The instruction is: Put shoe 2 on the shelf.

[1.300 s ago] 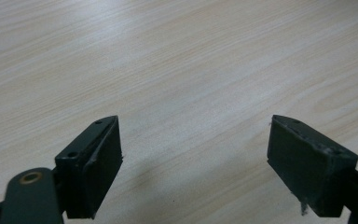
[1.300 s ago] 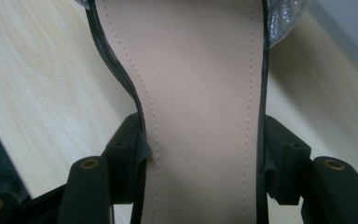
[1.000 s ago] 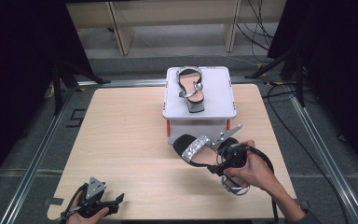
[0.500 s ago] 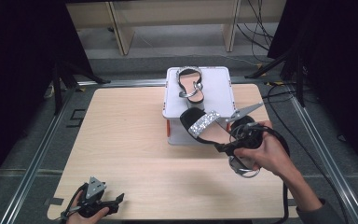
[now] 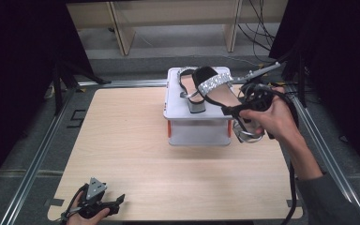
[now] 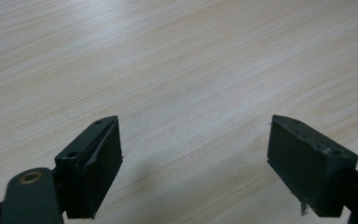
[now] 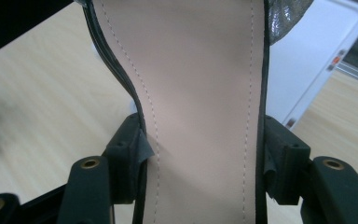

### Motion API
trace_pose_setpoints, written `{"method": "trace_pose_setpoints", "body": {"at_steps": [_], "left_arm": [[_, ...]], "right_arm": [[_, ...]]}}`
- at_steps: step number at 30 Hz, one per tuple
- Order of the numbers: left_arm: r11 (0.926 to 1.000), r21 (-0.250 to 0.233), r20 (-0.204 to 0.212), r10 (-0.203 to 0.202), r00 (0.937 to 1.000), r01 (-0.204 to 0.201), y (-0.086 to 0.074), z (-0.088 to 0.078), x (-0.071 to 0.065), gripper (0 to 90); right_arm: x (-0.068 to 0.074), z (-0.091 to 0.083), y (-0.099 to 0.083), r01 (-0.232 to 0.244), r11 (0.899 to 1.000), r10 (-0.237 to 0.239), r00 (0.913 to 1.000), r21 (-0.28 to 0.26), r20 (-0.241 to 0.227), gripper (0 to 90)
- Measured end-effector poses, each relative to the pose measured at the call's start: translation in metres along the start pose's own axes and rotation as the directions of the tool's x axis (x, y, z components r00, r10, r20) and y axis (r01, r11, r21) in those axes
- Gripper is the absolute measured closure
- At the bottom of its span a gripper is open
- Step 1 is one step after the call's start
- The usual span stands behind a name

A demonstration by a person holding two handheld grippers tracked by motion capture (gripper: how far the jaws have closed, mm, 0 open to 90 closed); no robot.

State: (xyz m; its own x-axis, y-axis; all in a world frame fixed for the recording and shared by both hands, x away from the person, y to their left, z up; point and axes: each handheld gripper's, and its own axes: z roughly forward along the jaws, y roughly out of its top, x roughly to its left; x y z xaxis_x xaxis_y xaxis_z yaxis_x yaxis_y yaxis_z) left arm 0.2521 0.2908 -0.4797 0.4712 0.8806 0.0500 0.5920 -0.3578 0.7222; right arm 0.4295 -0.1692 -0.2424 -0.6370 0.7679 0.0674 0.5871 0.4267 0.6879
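right gripper (image 5: 234, 111) clamping second sandal (image 5: 215, 89), carrying it over box (image 5: 199, 129) at 1 o'clock | first sandal (image 5: 187, 91) sitting there | left gripper (image 5: 115, 202) idling open, 7 o'clock | placing remaining

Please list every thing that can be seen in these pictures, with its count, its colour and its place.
Held sandal: 1, black with silver glitter strap and beige insole, in the air over the box, clamped at the sole edges by the right gripper.
Second sandal: 1, black and silver with block heel, lying on the box top.
Box: 1, white with orange clips, on the far middle of the table.
Table: 1, light wood, under everything.
Wooden furniture legs: 2 seen, pale, on the floor behind the table.
Left gripper: 1, black, open, resting at the near left table corner.
Right gripper: 1, black, shut on the held sandal.
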Motion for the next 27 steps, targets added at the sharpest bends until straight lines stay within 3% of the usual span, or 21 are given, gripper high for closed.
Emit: {"method": "trace_pose_setpoints", "body": {"at_steps": [2,5,7,10,11,12,13,15,16,17,18,19,21,22,23,25,27], "left_arm": [[1.0,0.0,0.0,0.0,1.0,0.0,0.0,0.0,0.0,17.5],[1.0,0.007,0.01,0.003,0.9999,-0.003,0.0,0.0,0.0,17.5],[0.9998,0.009,0.005,0.018,0.9998,-0.018,0.001,0.0,0.001,17.5],[0.9998,-0.015,0.009,-0.012,0.9999,0.012,0.0,0.0,-0.002,17.5],[0.9999,-0.01,0.001,-0.007,1.0,0.007,0.0,-0.001,-0.002,17.5],[0.9997,0.002,-0.002,0.024,0.9997,-0.024,0.001,-0.001,0.001,17.5],[0.9999,-0.012,0.008,-0.007,0.9999,0.007,0.001,-0.002,-0.002,17.4],[0.9997,-0.021,-0.002,-0.015,0.9999,0.015,0.0,-0.001,-0.003,17.5],[0.9997,-0.021,-0.008,-0.014,0.9999,0.013,0.0,-0.001,-0.003,17.5],[0.9993,-0.007,-0.015,0.036,0.9992,-0.036,0.001,-0.001,-0.001,17.5],[0.9998,-0.018,-0.002,0.006,1.0,-0.006,0.0,-0.001,-0.003,17.5],[0.9994,-0.031,0.004,-0.018,0.9998,0.018,-0.001,-0.001,-0.005,17.5],[0.9999,-0.015,-0.007,0.006,1.0,-0.006,-0.001,-0.001,-0.004,17.5],[0.9998,-0.016,0.006,0.011,0.9999,-0.011,-0.001,-0.001,-0.004,17.4],[0.9998,-0.017,-0.004,0.014,0.9999,-0.014,0.0,-0.001,-0.004,17.5],[0.9998,-0.021,0.015,-0.002,0.9999,0.002,0.0,-0.002,-0.005,17.5],[0.9997,-0.024,0.017,-0.003,0.9999,0.004,0.0,-0.002,-0.006,17.5]], "right_arm": [[-0.009,0.004,0.011,-0.021,1.0,0.021,0.9996,-0.011,0.018,41.5],[-0.016,0.013,0.029,-0.116,0.993,0.114,0.9925,0.037,0.044,41.5],[-0.022,0.022,0.04,-0.137,0.989,0.133,0.989,0.056,0.065,41.4],[-0.028,0.034,0.054,-0.182,0.98,0.174,0.9796,0.082,0.102,41.5],[-0.032,0.041,0.06,-0.197,0.975,0.186,0.9762,0.099,0.112,41.5],[-0.034,0.046,0.065,-0.223,0.969,0.209,0.9692,0.104,0.13,41.5],[-0.037,0.05,0.067,-0.211,0.972,0.195,0.9705,0.107,0.142,41.5],[-0.041,0.06,0.074,-0.271,0.954,0.249,0.9537,0.126,0.169,41.5],[-0.042,0.065,0.078,-0.312,0.939,0.282,0.9381,0.141,0.202,41.5],[-0.045,0.068,0.08,-0.322,0.936,0.289,0.9344,0.144,0.208,41.5],[-0.047,0.074,0.082,-0.34,0.929,0.303,0.926,0.148,0.224,41.5],[-0.049,0.077,0.083,-0.35,0.924,0.312,0.9237,0.156,0.222,41.5],[-0.051,0.085,0.085,-0.39,0.907,0.349,0.9074,0.161,0.235,41.5],[-0.053,0.088,0.086,-0.394,0.905,0.352,0.9063,0.164,0.234,41.5],[-0.053,0.092,0.086,-0.428,0.887,0.386,0.8922,0.17,0.235,41.5],[-0.055,0.099,0.087,-0.44,0.881,0.398,0.8874,0.173,0.233,41.5],[-0.057,0.104,0.088,-0.467,0.868,0.427,0.8752,0.167,0.227,41.5]]}}
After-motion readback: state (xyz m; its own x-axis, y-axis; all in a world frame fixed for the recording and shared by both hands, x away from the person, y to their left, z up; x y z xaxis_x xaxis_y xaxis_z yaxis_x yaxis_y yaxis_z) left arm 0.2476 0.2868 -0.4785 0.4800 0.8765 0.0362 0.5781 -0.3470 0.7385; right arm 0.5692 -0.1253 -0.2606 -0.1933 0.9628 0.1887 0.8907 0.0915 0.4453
